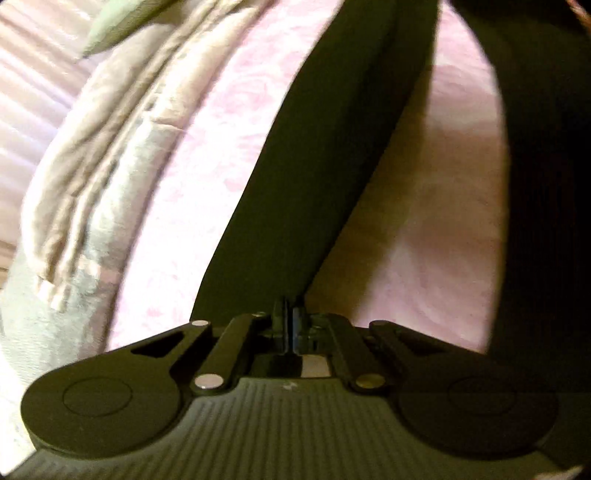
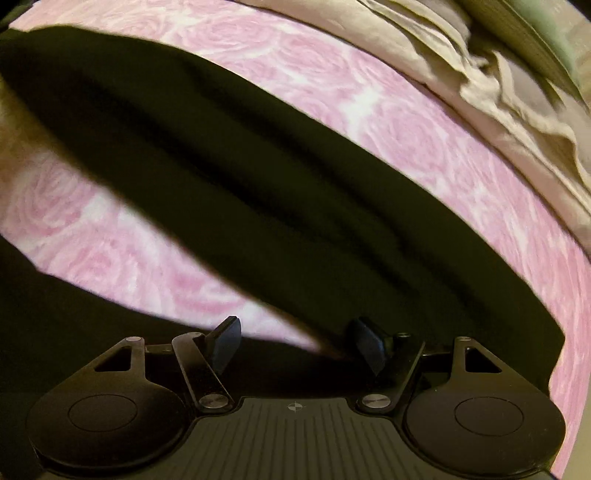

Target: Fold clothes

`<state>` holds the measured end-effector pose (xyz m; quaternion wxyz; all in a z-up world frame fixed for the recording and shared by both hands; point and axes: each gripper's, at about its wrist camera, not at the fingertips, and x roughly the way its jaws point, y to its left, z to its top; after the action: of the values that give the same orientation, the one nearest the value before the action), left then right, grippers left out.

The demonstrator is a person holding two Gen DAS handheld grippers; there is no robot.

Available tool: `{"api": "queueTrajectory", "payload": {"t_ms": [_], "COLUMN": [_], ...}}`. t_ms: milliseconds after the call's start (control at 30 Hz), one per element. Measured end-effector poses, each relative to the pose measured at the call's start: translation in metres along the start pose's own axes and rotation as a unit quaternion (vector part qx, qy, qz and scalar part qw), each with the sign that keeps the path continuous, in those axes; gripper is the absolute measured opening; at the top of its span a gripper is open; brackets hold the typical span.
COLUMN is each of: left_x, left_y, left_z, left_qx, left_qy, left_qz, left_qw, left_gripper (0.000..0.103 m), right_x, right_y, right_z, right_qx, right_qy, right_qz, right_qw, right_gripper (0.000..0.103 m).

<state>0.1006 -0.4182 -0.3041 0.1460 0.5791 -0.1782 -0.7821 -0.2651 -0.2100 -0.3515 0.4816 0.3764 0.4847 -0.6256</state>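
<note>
A black garment hangs stretched over the pink rose-print bedsheet. In the left wrist view my left gripper is shut on the garment's edge, and the cloth rises from the jaws as a taut band. In the right wrist view the same black garment runs from the upper left down to the lower right. My right gripper stands open, its blue-padded fingers wide apart. A fold of the cloth ends close to the right-hand finger; whether they touch I cannot tell. More black cloth lies under the gripper.
A rumpled beige blanket lies along the far side of the bed, also seen as the beige blanket at the upper right. A pale green cushion sits beyond it. The pink bedsheet shows bare between garment and blanket.
</note>
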Motion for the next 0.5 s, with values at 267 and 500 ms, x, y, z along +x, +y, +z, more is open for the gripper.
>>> {"api": "queueTrajectory", "payload": {"t_ms": [267,500], "left_x": [0.039,0.028], "left_y": [-0.029,0.018], "left_z": [-0.001,0.039], "left_qx": [0.047,-0.075], "left_qy": [0.074,0.039], "left_qz": [-0.023,-0.063], "left_qw": [0.9959,0.9944], "left_gripper": [0.006,0.026], "right_x": [-0.001,-0.037], "right_y": [-0.014,-0.07], "right_z": [-0.025,-0.049], "right_qx": [0.088,0.165], "right_qy": [0.021,-0.008], "right_qz": [0.015,-0.025], "right_qw": [0.996,0.986], "right_gripper": [0.072,0.072]}}
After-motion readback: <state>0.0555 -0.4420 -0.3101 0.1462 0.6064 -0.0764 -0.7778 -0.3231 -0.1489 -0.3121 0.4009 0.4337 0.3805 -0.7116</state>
